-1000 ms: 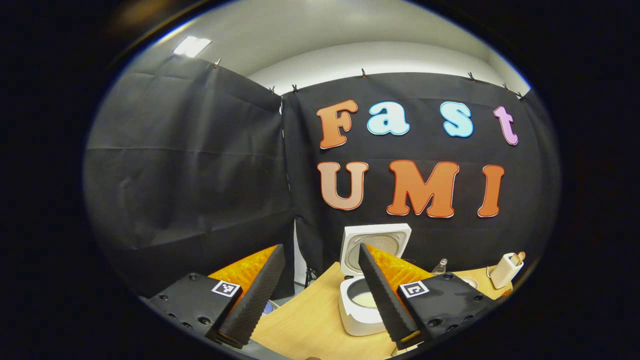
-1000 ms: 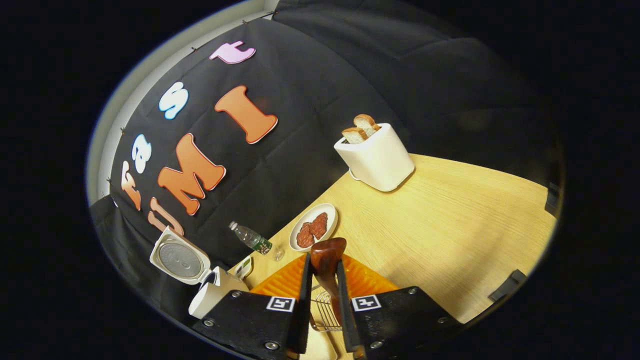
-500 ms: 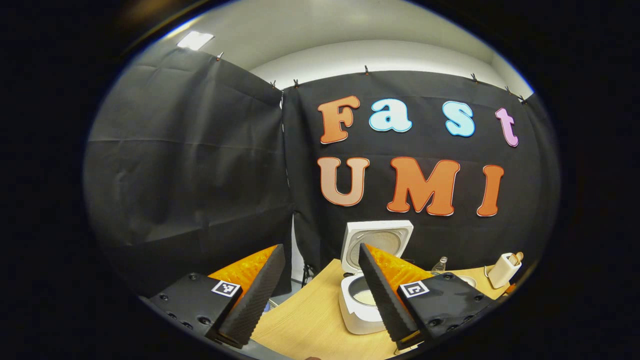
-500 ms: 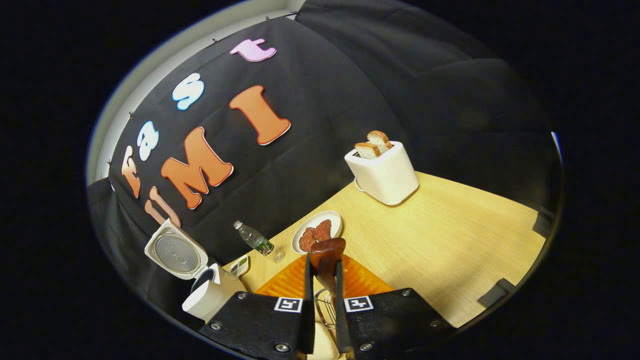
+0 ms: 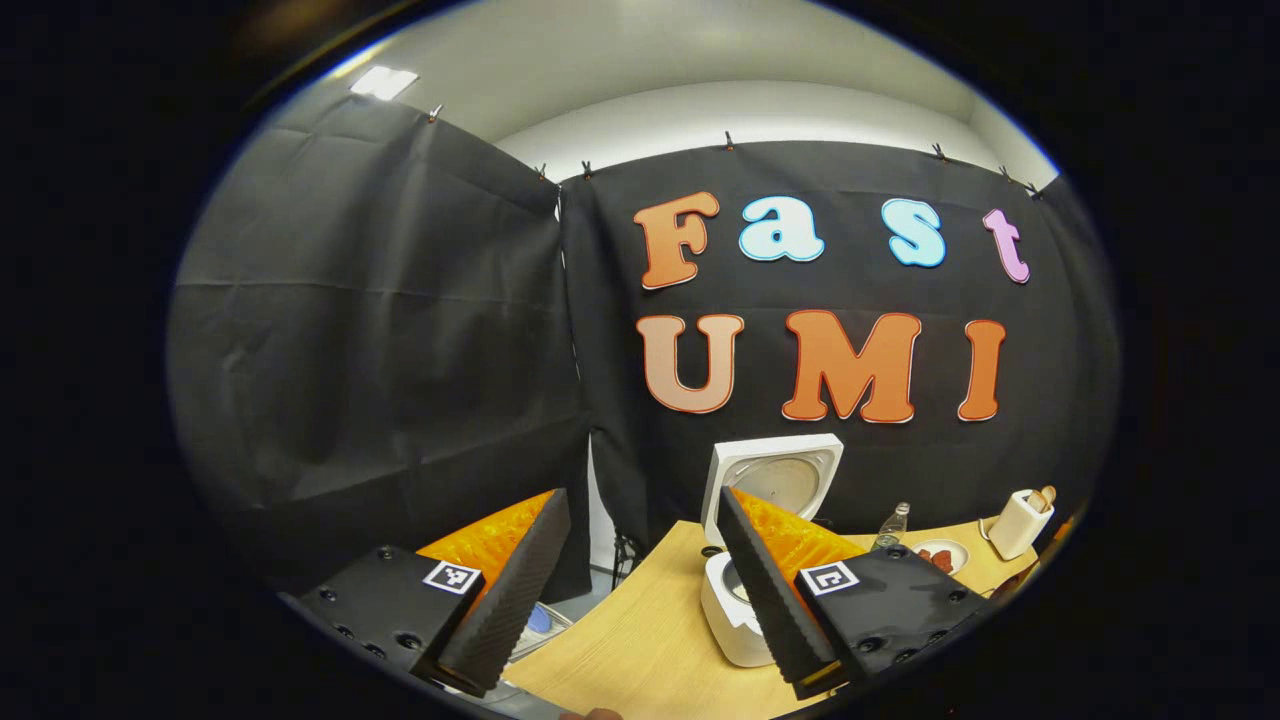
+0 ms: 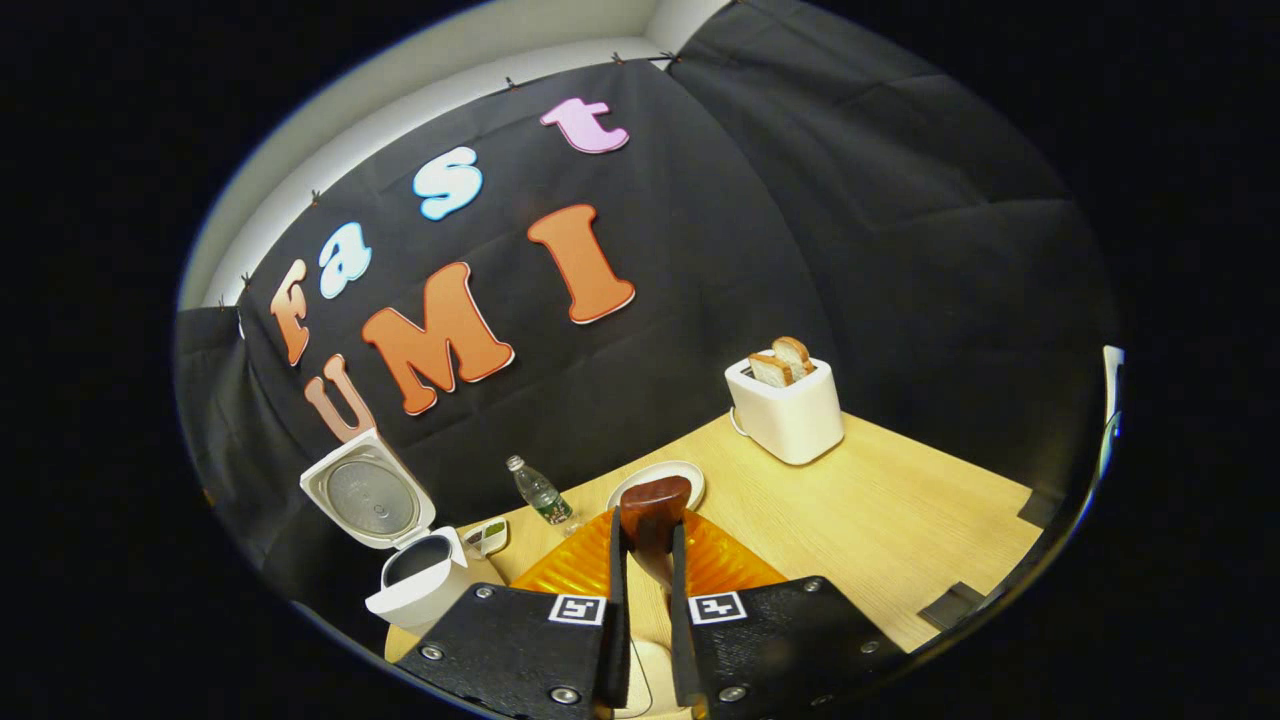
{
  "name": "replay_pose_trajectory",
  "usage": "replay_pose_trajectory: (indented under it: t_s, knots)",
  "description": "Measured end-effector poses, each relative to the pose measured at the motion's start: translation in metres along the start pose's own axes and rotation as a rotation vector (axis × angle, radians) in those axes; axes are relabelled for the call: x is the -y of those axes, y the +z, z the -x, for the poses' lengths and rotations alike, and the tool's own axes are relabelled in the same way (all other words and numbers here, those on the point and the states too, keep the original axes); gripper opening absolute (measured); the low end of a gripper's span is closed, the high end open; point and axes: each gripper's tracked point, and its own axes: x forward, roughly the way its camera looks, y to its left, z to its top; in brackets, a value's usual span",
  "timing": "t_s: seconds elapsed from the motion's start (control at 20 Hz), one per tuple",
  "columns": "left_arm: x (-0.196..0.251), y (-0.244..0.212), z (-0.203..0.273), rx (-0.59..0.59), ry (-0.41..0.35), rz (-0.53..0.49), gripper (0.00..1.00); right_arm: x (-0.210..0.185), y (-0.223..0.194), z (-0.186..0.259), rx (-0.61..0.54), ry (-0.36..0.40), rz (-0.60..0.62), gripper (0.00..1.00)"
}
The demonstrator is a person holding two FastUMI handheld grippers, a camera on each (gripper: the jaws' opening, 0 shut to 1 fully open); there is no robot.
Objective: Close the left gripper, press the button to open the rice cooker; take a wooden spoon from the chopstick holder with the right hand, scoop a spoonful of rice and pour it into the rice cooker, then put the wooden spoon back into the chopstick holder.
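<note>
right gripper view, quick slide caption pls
Right gripper shut on the wooden spoon, above the table, rice cooker open.

In your right gripper view the counter [image 6: 900, 500] runs back to the cloth wall. The rice cooker [image 6: 425, 585] stands at its left end, lid up and back against the wall. Right of it a small dish [image 6: 490, 535] lies, then a bottle [image 6: 538, 492] stands, then a plate [image 6: 660, 472] lies just behind the spoon [image 6: 652, 505] between your right tongs [image 6: 645, 545]. The toaster [image 6: 787, 410] stands farther right, near the wall, with bread [image 6: 782, 360] in its slots.
</note>
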Motion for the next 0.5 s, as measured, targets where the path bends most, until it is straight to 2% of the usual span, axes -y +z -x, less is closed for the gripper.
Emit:
replay_pose_trajectory:
  t_s: [0.25, 0.5]
  knots:
    - [-0.020, -0.001, -0.011, 0.003, -0.047, 0.013, 1.00, -0.050, -0.010, 0.027, 0.021, 0.038, 0.035, 0.16]
    - [-0.038, -0.002, -0.021, 0.011, -0.099, 0.022, 1.00, -0.091, -0.043, 0.040, 0.004, 0.066, 0.081, 0.16]
